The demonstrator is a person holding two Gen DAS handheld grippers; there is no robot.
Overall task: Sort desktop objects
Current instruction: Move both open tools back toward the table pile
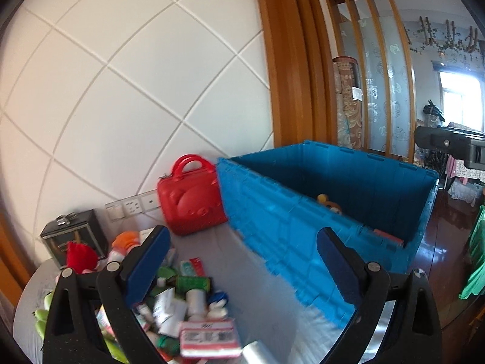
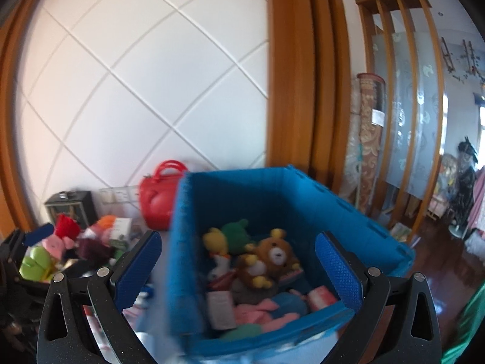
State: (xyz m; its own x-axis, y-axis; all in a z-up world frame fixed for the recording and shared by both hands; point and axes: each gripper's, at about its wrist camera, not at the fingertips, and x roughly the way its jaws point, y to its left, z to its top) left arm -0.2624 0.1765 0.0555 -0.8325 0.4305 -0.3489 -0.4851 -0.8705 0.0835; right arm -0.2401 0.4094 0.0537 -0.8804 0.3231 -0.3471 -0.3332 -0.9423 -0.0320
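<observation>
My left gripper is open and holds nothing. It hangs above a pile of small bottles and packets on the grey table, with a red-and-white box nearest the camera. A big blue crate stands just right of the pile. My right gripper is open too, hovering over the blue crate. Inside it lie a brown teddy bear, a yellow plush, a green plush and pink items. Nothing sits between either pair of fingers.
A red toy handbag leans on the wall behind the crate. A black box stands at the table's far left, with red, orange and green plush toys in front of it. Dark wooden floor lies beyond the crate.
</observation>
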